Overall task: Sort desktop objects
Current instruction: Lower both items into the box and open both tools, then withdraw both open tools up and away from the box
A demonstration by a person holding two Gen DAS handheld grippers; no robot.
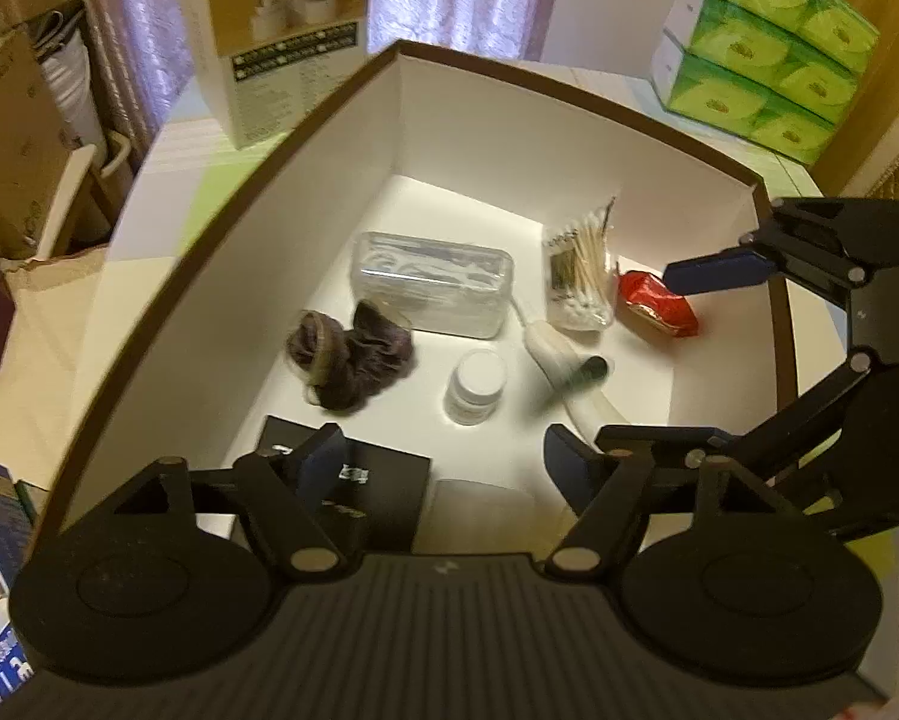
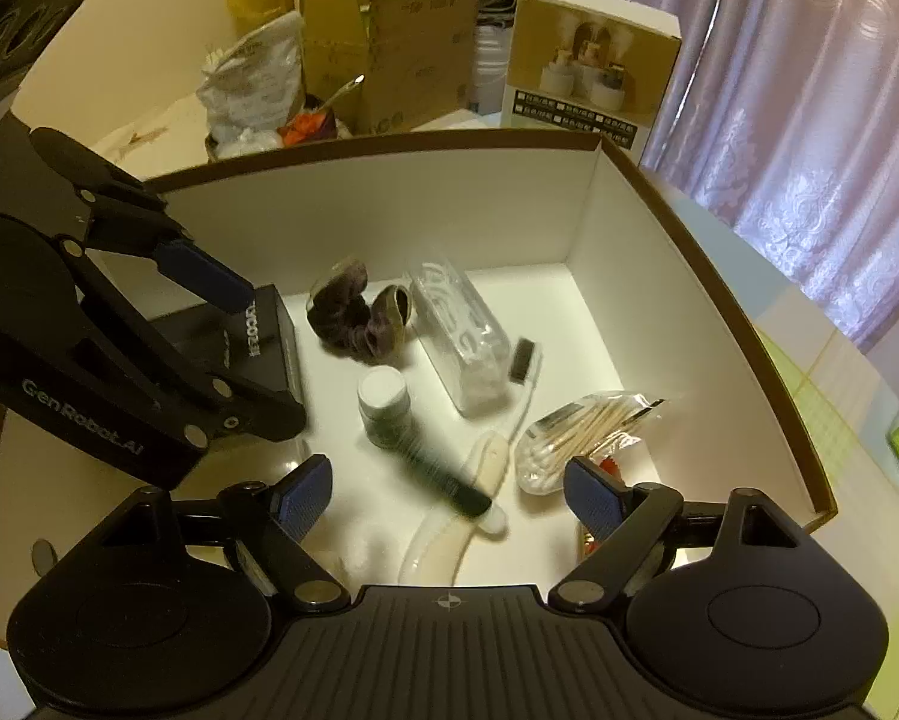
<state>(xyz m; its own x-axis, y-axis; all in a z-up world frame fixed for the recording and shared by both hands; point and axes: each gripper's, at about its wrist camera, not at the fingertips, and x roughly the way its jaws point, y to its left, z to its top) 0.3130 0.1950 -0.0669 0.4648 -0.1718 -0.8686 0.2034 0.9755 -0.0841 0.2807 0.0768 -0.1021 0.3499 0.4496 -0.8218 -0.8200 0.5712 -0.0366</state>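
Two grippers: left gripper (image 1: 443,468) and right gripper (image 2: 446,495) hovered over the box (image 1: 569,138), fingers spread, grasping nothing.
Dark tube (image 2: 443,480): blurred, apparently dropping; we kept clear.
Farther in: jar (image 2: 383,399), scrunchie (image 2: 353,315), all boxed.

Left gripper (image 1: 443,465) showing matte black linkage arms, silver pivot screws, blue finger pads (image 1: 320,462), ribbed housing. Right gripper (image 2: 446,495) looking identical; "GenRobot.AI" lettering appearing white on left gripper's side.
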